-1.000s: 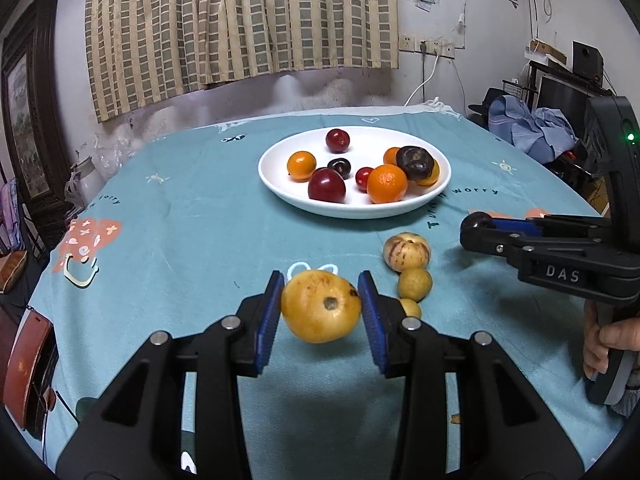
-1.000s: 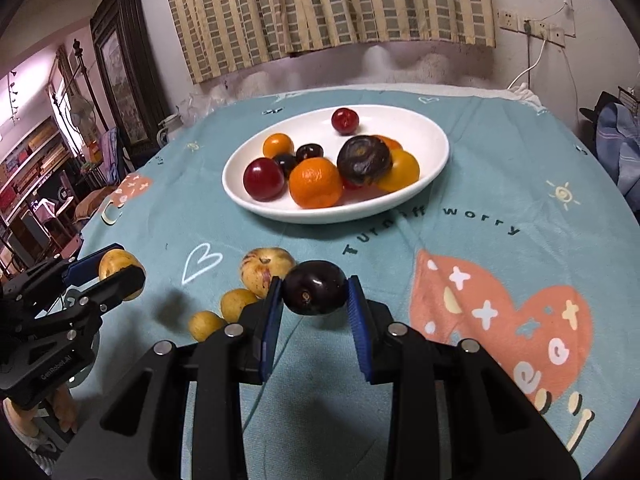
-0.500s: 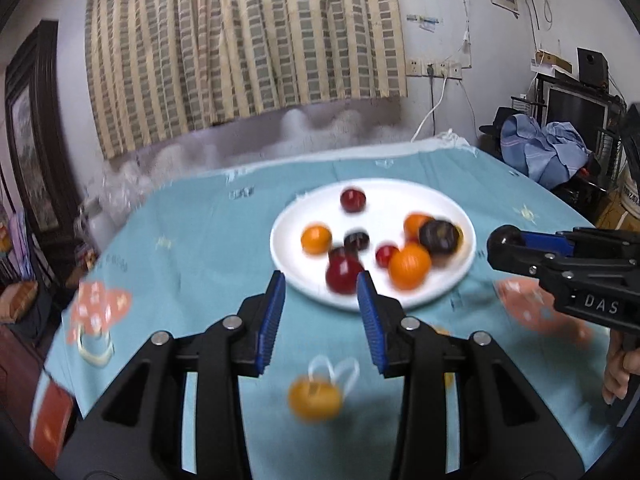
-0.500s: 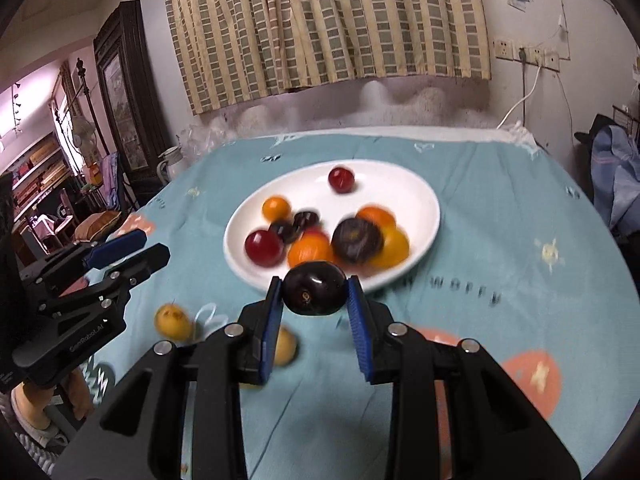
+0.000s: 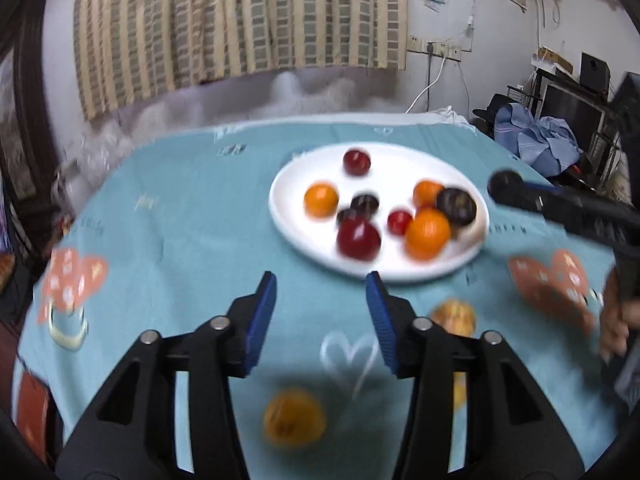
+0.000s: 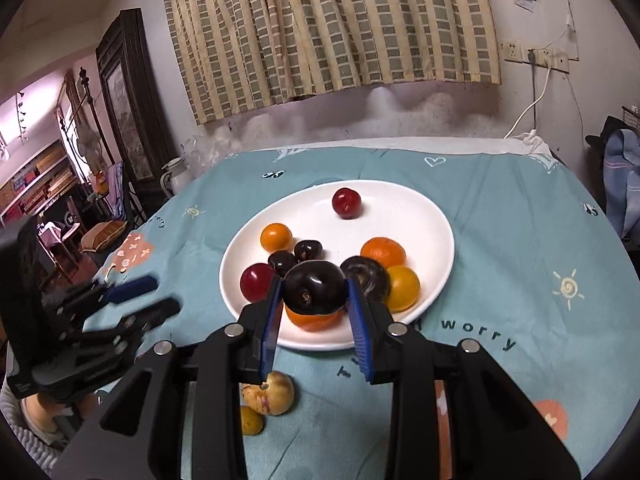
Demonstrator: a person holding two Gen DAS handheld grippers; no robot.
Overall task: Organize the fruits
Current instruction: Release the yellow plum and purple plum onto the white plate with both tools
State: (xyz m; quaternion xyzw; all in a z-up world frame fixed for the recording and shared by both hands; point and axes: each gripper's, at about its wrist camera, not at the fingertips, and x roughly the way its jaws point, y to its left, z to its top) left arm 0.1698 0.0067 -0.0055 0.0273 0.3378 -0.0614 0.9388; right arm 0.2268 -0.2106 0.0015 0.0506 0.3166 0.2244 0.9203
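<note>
A white plate (image 5: 460, 268) (image 6: 424, 216) holds several red, orange and dark fruits on the teal tablecloth. My right gripper (image 6: 314, 296) is shut on a dark plum (image 6: 314, 288) and holds it above the plate's near rim; it also shows in the left wrist view (image 5: 505, 182). My left gripper (image 5: 322, 300) is open and empty, raised above the cloth in front of the plate. A yellow-orange fruit (image 5: 294, 418) lies on the cloth below it. A pale peach (image 6: 269, 393) and a small yellow fruit (image 6: 251, 420) lie near the plate's front.
The round table's edge curves at left and far side. A curtain and wall stand behind. A chair with blue clothes (image 5: 536, 140) is at the right. Another pale fruit (image 5: 454, 316) lies beside my left gripper's right finger.
My left gripper let go of the yellow-orange fruit, which now lies on the cloth, and rose. My right gripper lifted the dark plum and carried it over the plate's near rim.
</note>
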